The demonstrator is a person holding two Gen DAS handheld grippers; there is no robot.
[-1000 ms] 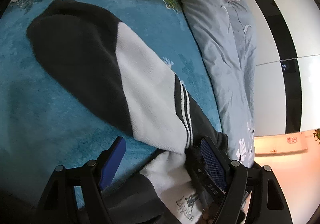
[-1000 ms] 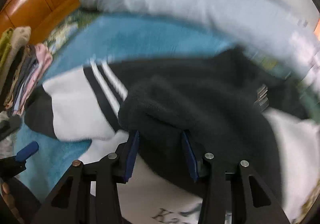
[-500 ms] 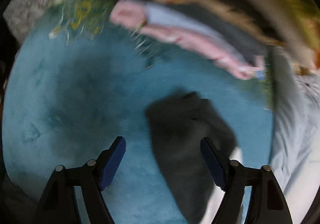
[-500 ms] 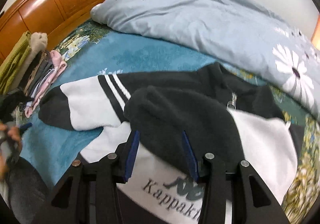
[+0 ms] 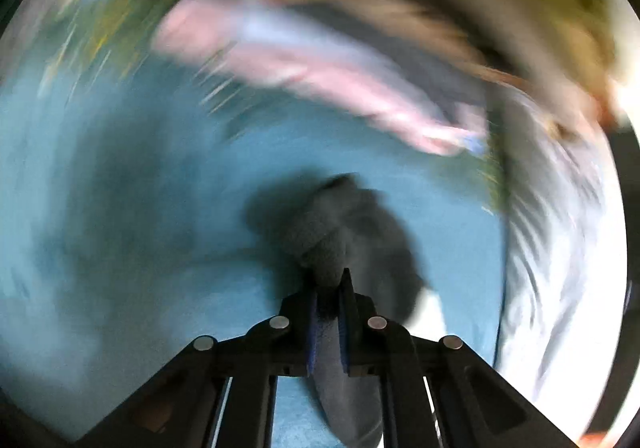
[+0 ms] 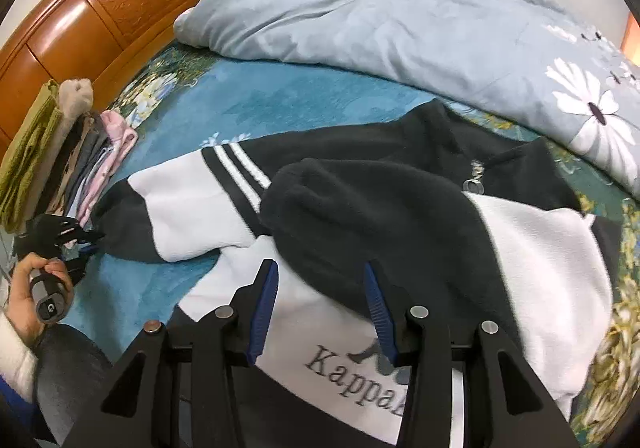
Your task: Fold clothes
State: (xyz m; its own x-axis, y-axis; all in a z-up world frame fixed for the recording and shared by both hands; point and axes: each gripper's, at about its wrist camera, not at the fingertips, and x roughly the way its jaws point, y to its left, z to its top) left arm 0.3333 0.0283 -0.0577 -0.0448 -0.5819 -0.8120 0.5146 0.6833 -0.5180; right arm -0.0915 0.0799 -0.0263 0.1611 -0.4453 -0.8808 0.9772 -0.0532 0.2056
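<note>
A black and white fleece jacket point(image 6: 520, 248) lies flat on the teal bedspread point(image 6: 280, 104). One dark sleeve point(image 6: 360, 208) is folded across its chest. The other sleeve point(image 6: 192, 200), white with stripes, stretches out to the left and ends in a dark cuff point(image 6: 120, 224). My left gripper point(image 5: 329, 284) is shut on that cuff point(image 5: 320, 236); the left wrist view is blurred. In the right wrist view a hand point(image 6: 36, 288) holds the left gripper point(image 6: 80, 238) at the cuff. My right gripper point(image 6: 320, 288) hovers open over the folded sleeve, and white fabric shows inside its left pad.
A stack of folded clothes point(image 6: 60, 152) stands at the left, by the wooden headboard point(image 6: 100, 8); the same stack point(image 5: 320, 60) is a pink blur in the left wrist view. A grey flowered quilt point(image 6: 400, 16) fills the far side of the bed. A person's dark-clad leg point(image 6: 68, 368) is at the lower left.
My left gripper swung from the jacket's body out to the end of the stretched sleeve and closed on its dark cuff. My right gripper rose a little over the folded sleeve.
</note>
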